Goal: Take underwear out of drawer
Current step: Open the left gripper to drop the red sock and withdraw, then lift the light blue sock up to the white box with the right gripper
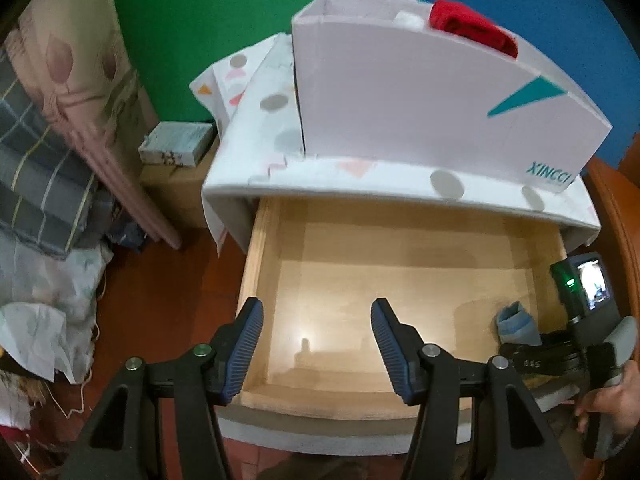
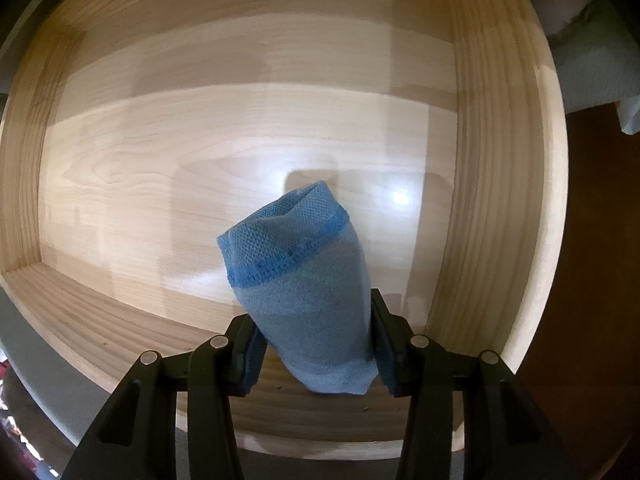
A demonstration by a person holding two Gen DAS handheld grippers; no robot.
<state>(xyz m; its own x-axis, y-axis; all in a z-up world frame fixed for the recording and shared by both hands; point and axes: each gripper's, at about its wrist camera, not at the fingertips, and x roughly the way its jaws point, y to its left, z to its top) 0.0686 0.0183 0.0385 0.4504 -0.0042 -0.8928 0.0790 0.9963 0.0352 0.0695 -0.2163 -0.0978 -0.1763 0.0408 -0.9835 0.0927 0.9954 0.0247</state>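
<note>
The wooden drawer [image 1: 256, 256] is pulled open below a cloth-covered cabinet. My left gripper [image 1: 318, 320] is open and empty above the drawer's front left part. My right gripper [image 2: 316, 328] is shut on a rolled blue piece of underwear [image 2: 304, 280] and holds it above the drawer floor [image 2: 200, 160], near the right front corner. The blue underwear [image 1: 516, 322] and the right gripper's body also show at the right edge of the left wrist view. The rest of the drawer floor is bare wood.
A white box [image 1: 420, 92] with a red cloth [image 1: 472, 26] and a white item in it stands on the cabinet top. Folded bedding [image 1: 48, 152], small cartons [image 1: 176, 144] and crumpled cloth lie on the floor at the left. Green and blue foam mats form the back wall.
</note>
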